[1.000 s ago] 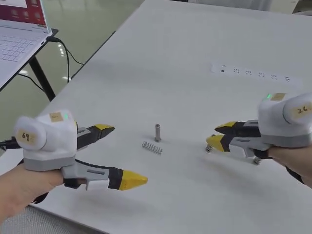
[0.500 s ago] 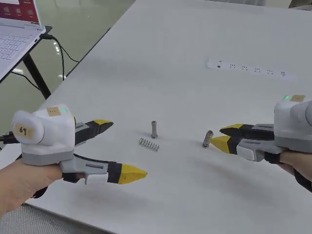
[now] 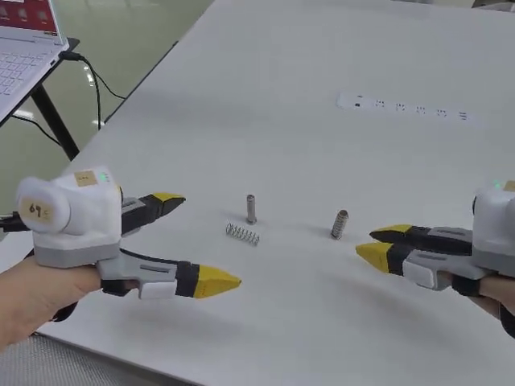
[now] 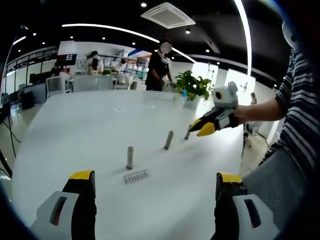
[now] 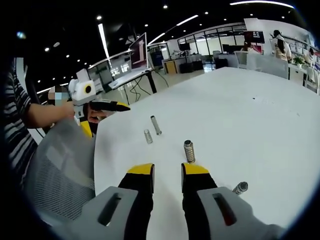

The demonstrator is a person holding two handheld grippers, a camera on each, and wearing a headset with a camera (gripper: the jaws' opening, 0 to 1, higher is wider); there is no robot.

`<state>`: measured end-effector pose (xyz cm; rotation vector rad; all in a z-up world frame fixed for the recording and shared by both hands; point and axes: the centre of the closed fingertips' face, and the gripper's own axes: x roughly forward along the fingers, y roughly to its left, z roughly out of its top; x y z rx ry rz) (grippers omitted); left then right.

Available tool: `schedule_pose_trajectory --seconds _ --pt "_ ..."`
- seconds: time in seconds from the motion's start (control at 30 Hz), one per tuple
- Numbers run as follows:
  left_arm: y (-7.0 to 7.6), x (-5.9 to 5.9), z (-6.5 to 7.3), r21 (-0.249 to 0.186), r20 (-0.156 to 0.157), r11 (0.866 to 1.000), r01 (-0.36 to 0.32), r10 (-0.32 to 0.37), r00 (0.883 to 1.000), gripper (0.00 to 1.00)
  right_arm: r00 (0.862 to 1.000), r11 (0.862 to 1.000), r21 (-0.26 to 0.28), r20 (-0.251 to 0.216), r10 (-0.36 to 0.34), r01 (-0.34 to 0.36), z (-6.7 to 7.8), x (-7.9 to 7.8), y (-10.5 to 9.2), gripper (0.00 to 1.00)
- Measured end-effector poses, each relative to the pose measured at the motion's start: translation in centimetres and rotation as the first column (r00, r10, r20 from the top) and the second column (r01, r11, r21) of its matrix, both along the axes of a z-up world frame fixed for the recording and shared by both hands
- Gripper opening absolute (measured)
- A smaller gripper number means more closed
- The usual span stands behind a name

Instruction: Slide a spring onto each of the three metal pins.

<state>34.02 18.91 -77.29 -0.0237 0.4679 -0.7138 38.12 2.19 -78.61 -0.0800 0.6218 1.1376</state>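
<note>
A bare metal pin (image 3: pixel 251 208) stands upright mid-table, and a loose spring (image 3: pixel 241 233) lies just in front of it. To its right stands a pin with a spring on it (image 3: pixel 339 224). My right gripper (image 3: pixel 378 244) hovers just right of that pin, jaws a little apart and holding nothing. Its own view has the sprung pin (image 5: pixel 189 150) ahead of the right gripper (image 5: pixel 167 170) and a second sprung pin (image 5: pixel 240 187) to the lower right. My left gripper (image 3: pixel 195 240) is wide open, left of the loose spring (image 4: pixel 136 175) and bare pin (image 4: pixel 130 157).
A white power strip (image 3: pixel 400 108) lies at the back right of the white table (image 3: pixel 265 96). A laptop (image 3: pixel 24 48) on a stand with hanging cables sits past the table's left edge. People stand and a plant (image 4: pixel 192 86) sits beyond the far end.
My right gripper has drawn back to the right, away from the sprung pin it was touching, which now stands alone. The left gripper has barely moved; the camera shifted a little.
</note>
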Motion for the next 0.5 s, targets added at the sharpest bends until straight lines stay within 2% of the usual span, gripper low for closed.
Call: schedule_pose_trajectory --seconds 0.23,0.5 --pt "0.11 0.0 -0.11 -0.003 -0.002 1.0 0.001 -0.001 1.0 0.98 1.0 1.0 -0.004 -0.012 -0.013 0.013 -0.08 -0.03 -0.42 0.19" --pt "-0.26 -0.06 0.36 -0.01 -0.006 1.0 0.029 -0.029 1.0 0.98 1.0 1.0 -0.012 -0.012 -0.017 0.017 0.35 -0.33 0.23 0.19"
